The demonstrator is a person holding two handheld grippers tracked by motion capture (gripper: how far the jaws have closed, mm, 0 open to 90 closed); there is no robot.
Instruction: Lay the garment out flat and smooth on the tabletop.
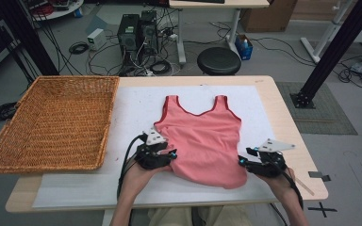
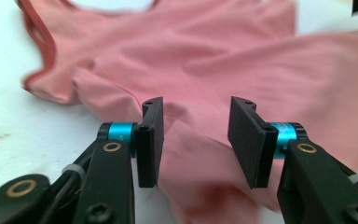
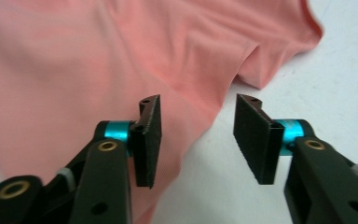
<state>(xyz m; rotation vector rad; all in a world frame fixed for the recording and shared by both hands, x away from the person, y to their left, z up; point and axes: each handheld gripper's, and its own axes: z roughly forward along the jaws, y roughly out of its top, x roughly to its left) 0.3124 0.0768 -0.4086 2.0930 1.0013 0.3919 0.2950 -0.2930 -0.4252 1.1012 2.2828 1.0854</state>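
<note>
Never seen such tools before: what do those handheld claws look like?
Each claw, left and right, is black, with two flat rectangular pads, turquoise collars, brass rivets, a grey three-cornered plate on top and black cables trailing back. The forearms are unsleeved.

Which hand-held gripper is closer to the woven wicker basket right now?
Left. The left hand-held gripper sits at the pink tank top's left edge, beside the woven wicker basket. The right hand-held gripper is at the top's far side.
</note>
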